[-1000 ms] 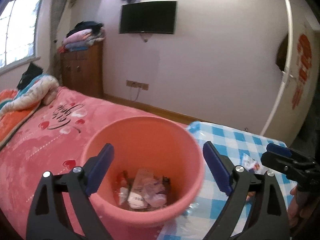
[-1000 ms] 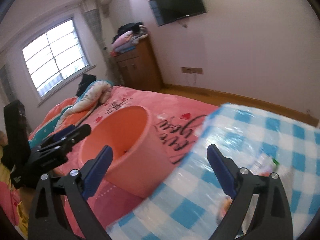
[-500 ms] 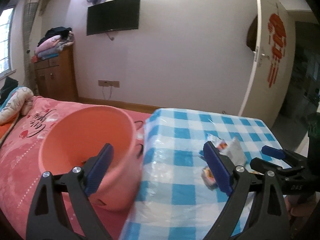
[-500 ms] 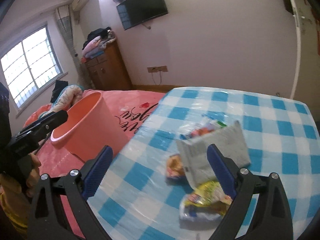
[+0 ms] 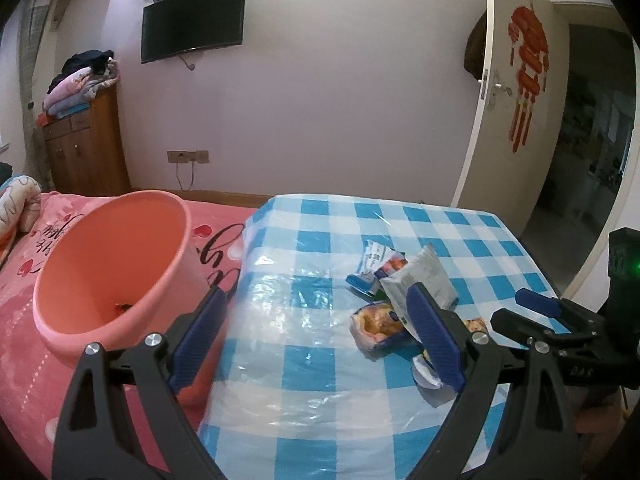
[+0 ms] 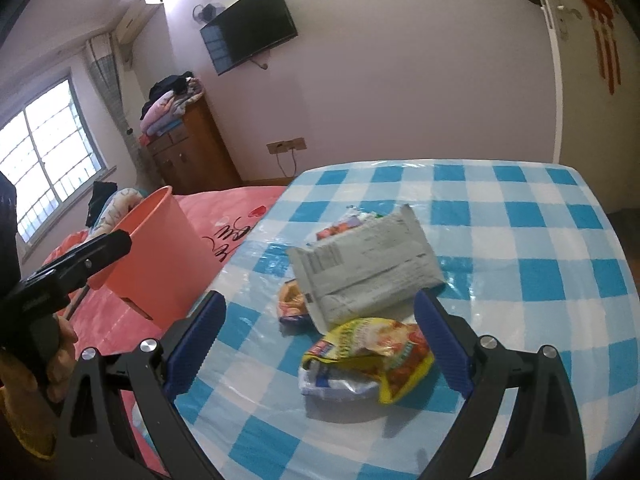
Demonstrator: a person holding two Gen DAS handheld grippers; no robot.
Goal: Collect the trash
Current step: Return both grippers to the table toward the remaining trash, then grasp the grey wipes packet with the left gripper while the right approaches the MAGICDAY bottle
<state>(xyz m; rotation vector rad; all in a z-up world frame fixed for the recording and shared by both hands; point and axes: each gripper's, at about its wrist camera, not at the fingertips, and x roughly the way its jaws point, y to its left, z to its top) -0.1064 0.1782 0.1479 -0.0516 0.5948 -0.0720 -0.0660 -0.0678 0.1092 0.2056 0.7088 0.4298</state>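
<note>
Left wrist view: the left gripper point(image 5: 318, 338) occupies the lower centre with its jaws spread wide and nothing between them; the pink bucket point(image 5: 108, 276) lies tilted on the pink bedspread point(image 5: 24, 320) at centre left, while the trash wrappers point(image 5: 400, 300) lie clustered on the blue-checked tablecloth point(image 5: 320, 240) right of centre, and the right gripper point(image 5: 560, 320) enters from the right edge. Right wrist view: the right gripper point(image 6: 320, 340) spans the lower frame, jaws wide apart and empty, with a grey-white packet point(image 6: 368, 268), a yellow wrapper point(image 6: 372, 352) and a small orange wrapper point(image 6: 292, 300) lying touching on the tablecloth point(image 6: 520, 240) at centre, the yellow wrapper between the blue pads point(image 6: 440, 344); the bucket point(image 6: 160, 256) appears at centre left.
</note>
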